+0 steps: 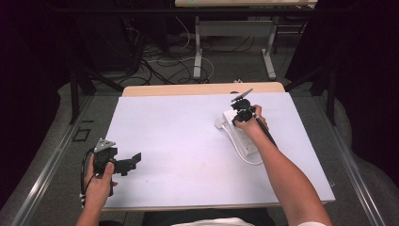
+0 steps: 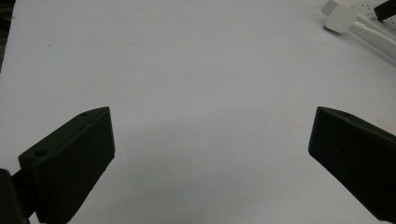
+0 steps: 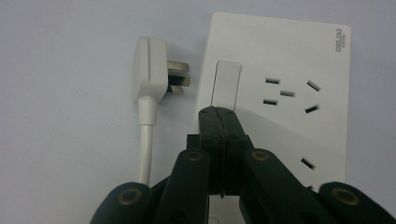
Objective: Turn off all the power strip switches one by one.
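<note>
Two grippers in play. Right gripper at two o'clock on the table, fingers pressed together, nothing pinched, tips down on the white power strip right at the lower edge of its switch. White plug just beside the strip at nine o'clock, prongs toward it, unplugged. Left gripper at eight o'clock, fingers spread wide over bare table.

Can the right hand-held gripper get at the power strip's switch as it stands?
Probably yes: the right hand-held gripper, jaws shut, sits tip-first at the switch on the power strip. The plug lies off to the side.
</note>
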The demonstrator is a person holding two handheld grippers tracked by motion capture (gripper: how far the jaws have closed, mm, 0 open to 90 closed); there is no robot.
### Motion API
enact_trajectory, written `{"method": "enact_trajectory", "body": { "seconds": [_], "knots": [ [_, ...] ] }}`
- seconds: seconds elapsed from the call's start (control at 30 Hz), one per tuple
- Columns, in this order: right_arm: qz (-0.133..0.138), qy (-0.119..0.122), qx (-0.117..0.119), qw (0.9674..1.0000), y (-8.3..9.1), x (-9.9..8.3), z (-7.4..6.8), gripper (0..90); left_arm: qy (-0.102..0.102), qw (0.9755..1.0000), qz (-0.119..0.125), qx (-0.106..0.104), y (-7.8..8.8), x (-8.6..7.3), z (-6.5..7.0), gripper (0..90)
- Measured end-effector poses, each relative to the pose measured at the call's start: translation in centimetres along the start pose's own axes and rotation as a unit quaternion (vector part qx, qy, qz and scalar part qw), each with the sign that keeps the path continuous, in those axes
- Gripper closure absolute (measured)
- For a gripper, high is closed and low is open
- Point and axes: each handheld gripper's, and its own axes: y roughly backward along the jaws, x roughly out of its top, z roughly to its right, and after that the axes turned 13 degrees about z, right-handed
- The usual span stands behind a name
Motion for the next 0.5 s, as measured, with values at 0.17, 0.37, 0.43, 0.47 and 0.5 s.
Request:
{"method": "enact_trajectory", "body": {
  "seconds": [0.17, 0.37, 0.43, 0.47, 0.5],
  "knots": [
    [-0.016, -0.005, -0.002, 0.9999, 0.11, 0.19, -0.06, 90.0, -0.003, 1.0, 0.002, -0.001, -0.03, 0.02, 0.06, 0.5],
    [-0.013, -0.007, -0.001, 0.9999, 0.09, 0.13, 0.14, 90.0, -0.001, 1.0, 0.004, 0.0, -0.04, -0.01, 0.07, 0.5],
    [-0.009, -0.007, 0.001, 0.9999, 0.02, 0.12, 0.24, 90.0, -0.003, 1.0, 0.001, -0.001, -0.02, 0.03, 0.06, 0.5],
    [-0.009, -0.007, 0.001, 0.9999, 0.02, 0.12, 0.24, 90.0, -0.003, 1.0, 0.002, 0.0, -0.01, 0.04, 0.08, 0.5],
    [-0.019, -0.012, -0.004, 0.9998, 0.08, 0.28, 0.26, 90.0, -0.003, 1.0, 0.003, -0.001, 0.0, 0.05, 0.11, 0.5]
  ]
}}
